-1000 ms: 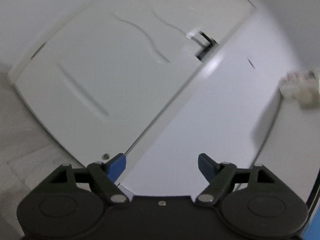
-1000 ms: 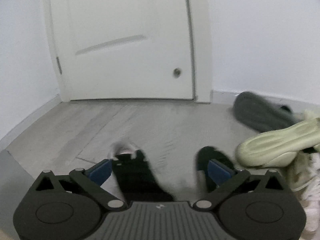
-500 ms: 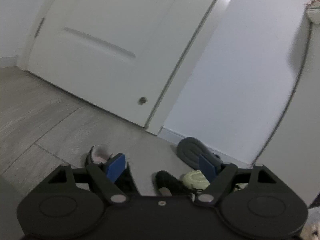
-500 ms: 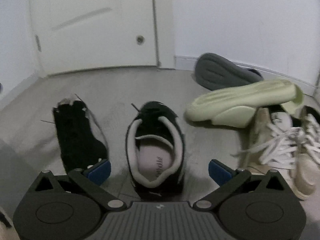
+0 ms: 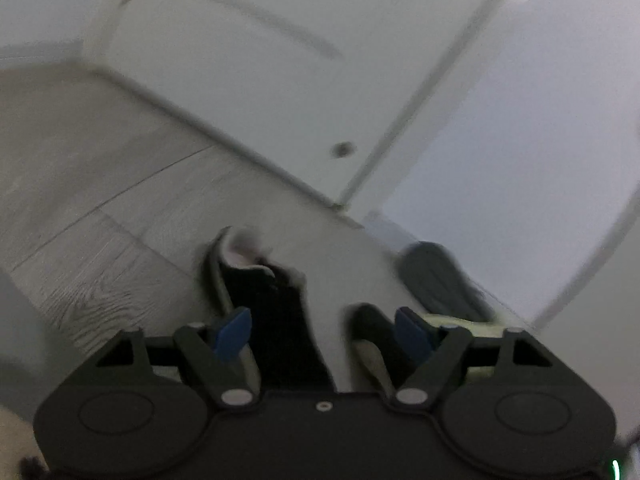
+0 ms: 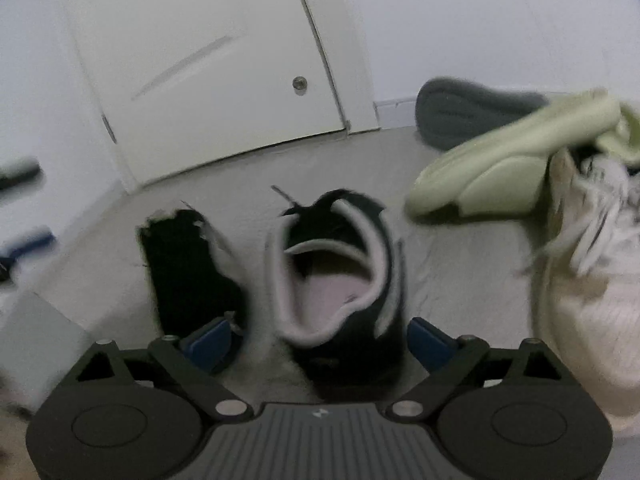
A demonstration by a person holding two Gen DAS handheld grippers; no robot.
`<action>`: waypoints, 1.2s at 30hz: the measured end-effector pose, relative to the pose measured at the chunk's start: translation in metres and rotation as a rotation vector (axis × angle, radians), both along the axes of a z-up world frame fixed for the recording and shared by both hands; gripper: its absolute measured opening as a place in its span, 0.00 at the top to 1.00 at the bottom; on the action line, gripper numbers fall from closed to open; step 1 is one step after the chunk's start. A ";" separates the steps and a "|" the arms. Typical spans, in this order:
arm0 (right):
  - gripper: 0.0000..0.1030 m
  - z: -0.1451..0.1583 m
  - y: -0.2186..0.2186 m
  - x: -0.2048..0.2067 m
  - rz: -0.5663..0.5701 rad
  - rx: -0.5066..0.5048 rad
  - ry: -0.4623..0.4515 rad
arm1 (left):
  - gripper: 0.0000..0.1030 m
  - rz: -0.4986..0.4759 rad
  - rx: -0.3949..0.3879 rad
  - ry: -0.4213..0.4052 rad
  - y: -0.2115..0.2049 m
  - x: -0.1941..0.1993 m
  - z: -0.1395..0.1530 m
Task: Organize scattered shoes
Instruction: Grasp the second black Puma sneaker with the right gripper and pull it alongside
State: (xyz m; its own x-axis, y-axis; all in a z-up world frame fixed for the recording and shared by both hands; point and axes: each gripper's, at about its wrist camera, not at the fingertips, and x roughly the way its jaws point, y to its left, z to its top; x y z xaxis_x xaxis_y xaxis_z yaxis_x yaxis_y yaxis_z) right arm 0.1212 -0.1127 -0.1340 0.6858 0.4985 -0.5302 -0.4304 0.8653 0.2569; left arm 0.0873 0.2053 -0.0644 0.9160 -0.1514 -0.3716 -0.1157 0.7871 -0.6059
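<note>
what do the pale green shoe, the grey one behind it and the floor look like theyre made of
Pale green shoe: likely moulded foam, matte, seamless and smooth. Grey shoe: seems foam or rubber too, matte with a faint tread pattern. Floor: wood-look planks, grain and seams visible; laminate or vinyl, cannot tell.

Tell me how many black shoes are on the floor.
2. One black shoe, opening up, sits between the open right gripper fingers; the other black shoe lies just left of it. More may hide in the pile at right.
</note>
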 end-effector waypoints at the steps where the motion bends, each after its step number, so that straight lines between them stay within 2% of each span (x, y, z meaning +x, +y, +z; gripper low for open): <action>1: 0.07 0.001 0.004 -0.001 0.015 -0.041 -0.022 | 0.28 -0.011 -0.016 -0.047 -0.004 0.004 0.001; 2: 0.07 0.003 0.012 -0.005 0.037 -0.123 -0.075 | 0.28 -0.003 0.005 -0.050 -0.011 0.001 0.001; 5: 0.09 -0.002 0.028 -0.011 0.064 -0.290 -0.197 | 0.27 0.007 0.092 0.018 -0.028 -0.017 0.001; 6: 0.15 -0.003 0.028 -0.011 0.048 -0.309 -0.193 | 0.27 -0.001 0.101 0.016 -0.030 -0.021 0.002; 8: 0.19 -0.005 0.024 -0.011 0.010 -0.314 -0.173 | 0.23 -0.022 0.118 -0.037 -0.034 -0.029 0.010; 9: 0.23 -0.005 0.018 -0.011 -0.011 -0.284 -0.151 | 0.22 -0.019 0.132 -0.049 -0.035 -0.030 0.012; 10: 0.30 -0.004 0.016 -0.010 -0.021 -0.268 -0.143 | 0.22 -0.020 0.141 -0.044 -0.036 -0.029 0.012; 11: 0.31 -0.004 0.014 -0.005 -0.037 -0.250 -0.113 | 0.22 -0.021 0.150 -0.033 -0.037 -0.027 0.011; 13: 0.41 -0.003 0.015 0.002 -0.036 -0.237 -0.082 | 0.22 -0.026 0.152 0.015 -0.036 -0.021 0.005; 15: 0.41 0.000 0.025 0.008 -0.035 -0.228 -0.050 | 0.22 -0.026 0.135 0.017 -0.033 -0.020 0.005; 18: 0.41 -0.001 0.035 0.012 -0.030 -0.230 -0.050 | 0.22 -0.028 0.117 -0.001 -0.031 -0.019 0.005; 22: 0.41 0.007 0.048 0.033 0.054 -0.205 0.001 | 0.23 -0.057 0.156 0.034 -0.037 -0.003 -0.003; 25: 0.40 0.013 0.049 0.036 0.090 -0.216 -0.020 | 0.23 -0.066 0.135 0.034 -0.034 0.000 -0.007; 29: 0.40 0.009 0.061 0.029 0.146 -0.332 -0.096 | 0.23 -0.048 0.103 0.013 -0.029 0.002 -0.009; 36: 0.40 0.011 0.079 0.052 0.127 -0.231 -0.057 | 0.23 -0.052 0.105 0.025 -0.030 0.006 -0.010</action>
